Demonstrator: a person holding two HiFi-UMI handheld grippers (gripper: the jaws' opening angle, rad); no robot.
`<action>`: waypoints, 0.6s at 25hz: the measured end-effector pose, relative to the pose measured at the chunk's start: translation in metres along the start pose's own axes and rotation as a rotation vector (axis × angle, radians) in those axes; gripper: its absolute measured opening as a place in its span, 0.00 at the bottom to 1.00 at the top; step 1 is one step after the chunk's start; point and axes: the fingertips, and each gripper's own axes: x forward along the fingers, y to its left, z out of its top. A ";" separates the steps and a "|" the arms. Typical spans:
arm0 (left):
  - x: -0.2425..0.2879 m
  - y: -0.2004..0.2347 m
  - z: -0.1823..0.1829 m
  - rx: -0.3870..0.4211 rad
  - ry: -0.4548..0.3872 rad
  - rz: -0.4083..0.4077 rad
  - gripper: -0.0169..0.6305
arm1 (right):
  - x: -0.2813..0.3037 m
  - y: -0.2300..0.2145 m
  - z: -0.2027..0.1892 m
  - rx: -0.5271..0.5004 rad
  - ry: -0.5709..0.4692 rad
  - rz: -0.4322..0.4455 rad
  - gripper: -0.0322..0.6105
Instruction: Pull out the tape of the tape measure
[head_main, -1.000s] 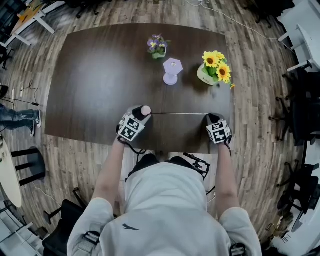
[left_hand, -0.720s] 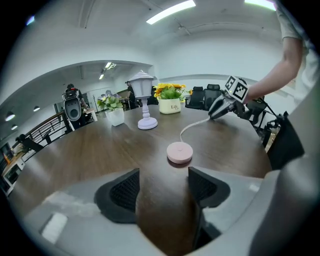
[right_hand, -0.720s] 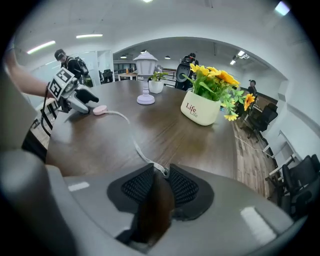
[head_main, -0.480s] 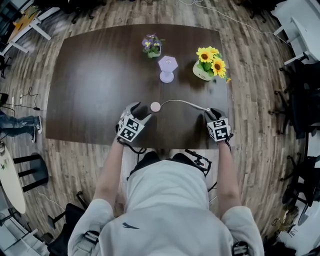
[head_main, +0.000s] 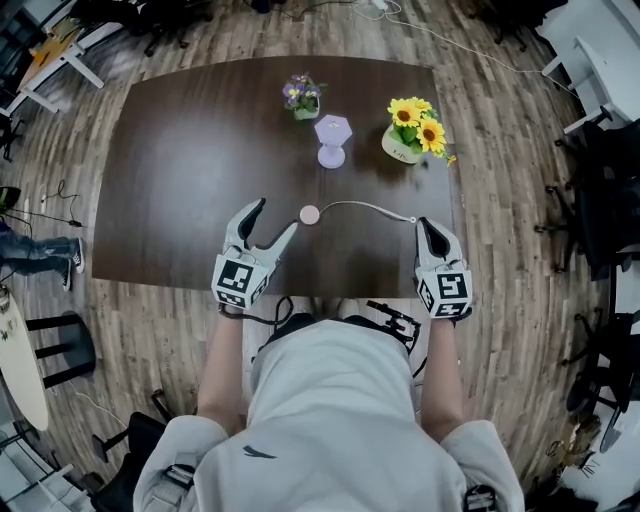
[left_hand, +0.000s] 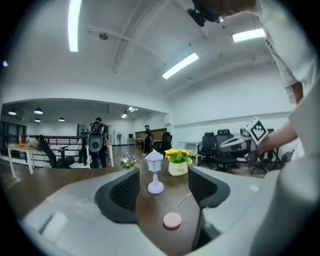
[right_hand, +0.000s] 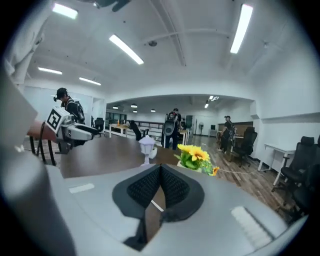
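Just ahead of left claw (head_main: 275, 217) — tape measure (head_main: 310, 214), untouched.

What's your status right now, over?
Left gripper open, empty. Right gripper shut. Tape measure on table, tape out, slack. Nothing blocking.

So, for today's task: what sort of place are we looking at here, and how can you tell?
Most likely an open-plan office or lab workspace. Black office chairs stand in a group, long strip lights run across the ceiling, and white desks stand around on the wood-look floor.
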 end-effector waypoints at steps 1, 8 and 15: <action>-0.006 -0.002 0.011 -0.029 -0.039 0.008 0.51 | -0.006 0.009 0.013 0.007 -0.041 0.008 0.05; -0.035 -0.023 0.056 -0.072 -0.178 0.022 0.14 | -0.024 0.060 0.057 -0.039 -0.132 0.085 0.05; -0.049 -0.028 0.058 -0.134 -0.218 0.058 0.04 | -0.032 0.060 0.060 -0.002 -0.141 0.094 0.05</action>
